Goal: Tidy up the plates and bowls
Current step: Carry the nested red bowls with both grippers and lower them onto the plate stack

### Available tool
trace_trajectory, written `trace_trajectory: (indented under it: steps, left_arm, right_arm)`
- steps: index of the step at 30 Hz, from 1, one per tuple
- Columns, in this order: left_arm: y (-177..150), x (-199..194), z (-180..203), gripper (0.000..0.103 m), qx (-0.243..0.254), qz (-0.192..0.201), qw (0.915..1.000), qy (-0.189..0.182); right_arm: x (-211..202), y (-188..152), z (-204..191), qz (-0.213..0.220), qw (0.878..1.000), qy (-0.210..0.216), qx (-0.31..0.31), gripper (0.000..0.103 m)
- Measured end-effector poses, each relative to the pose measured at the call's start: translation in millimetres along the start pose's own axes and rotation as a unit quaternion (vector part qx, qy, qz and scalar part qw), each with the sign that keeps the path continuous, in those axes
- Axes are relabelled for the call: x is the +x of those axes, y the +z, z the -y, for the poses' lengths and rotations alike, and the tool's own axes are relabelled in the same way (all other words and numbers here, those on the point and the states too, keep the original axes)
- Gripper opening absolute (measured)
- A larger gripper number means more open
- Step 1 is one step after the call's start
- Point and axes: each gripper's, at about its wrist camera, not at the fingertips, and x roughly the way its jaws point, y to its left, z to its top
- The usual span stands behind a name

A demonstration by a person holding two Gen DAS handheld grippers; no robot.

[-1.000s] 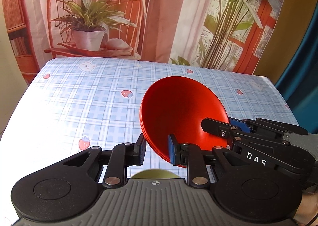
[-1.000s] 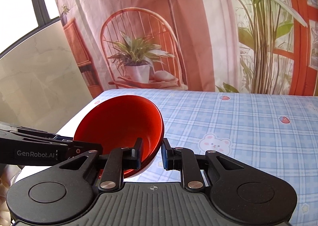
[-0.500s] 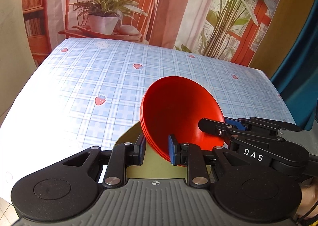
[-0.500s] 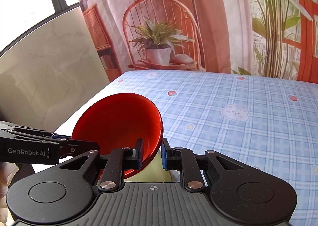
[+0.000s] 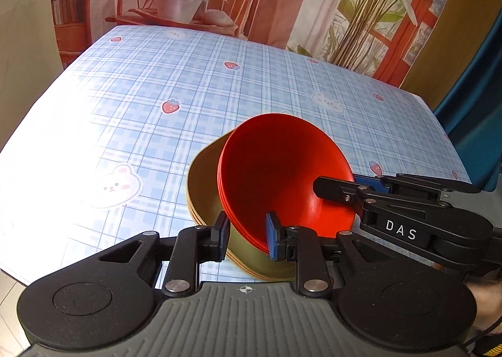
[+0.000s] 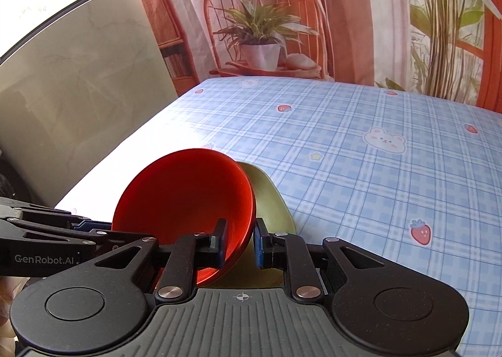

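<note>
Red bowl [image 5: 276, 175] held tilted, mouth toward the left wrist camera, just above and partly inside the olive bowl [image 5: 204, 190] that sits near the front edge of the surface [image 5: 157, 80]. From the right wrist view, same red bowl [image 6: 185, 197] overlapping the olive bowl [image 6: 266, 197] behind it, olive rim peeking out to the right.

Left hand-held gripper [image 5: 246, 236] clamped on the red bowl's near rim, blue pads on either side of the wall. Seems to be a small stack of red bowls, judging by the layered rims at the left edge, though hard to be sure.

Right hand-held gripper [image 6: 238, 242] likewise closed on the opposite rim, one finger inside the bowl and one outside. Seen from the left camera as a black linkage marked "DAS" reaching in from the right [image 5: 351, 190]; left one seen from the right camera entering from the left [image 6: 94, 228], marked "GenRobot.AI".

Blue checked cloth with strawberries and bears covering the surface. Behind it, a printed backdrop [image 6: 266, 27] of a chair, potted plant and tall leaves. Pale wall panel and window at the left in the right wrist view
</note>
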Motion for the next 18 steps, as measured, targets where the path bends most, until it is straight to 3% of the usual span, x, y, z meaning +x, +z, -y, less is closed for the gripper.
trace_trajectory:
  steps: [18]
  left_arm:
    - [-2, 13, 1, 0.026, 0.000, -0.012, 0.9999, -0.003]
  right_arm:
    - [7, -6, 2, -0.012, 1.000, -0.017, -0.003, 0.016]
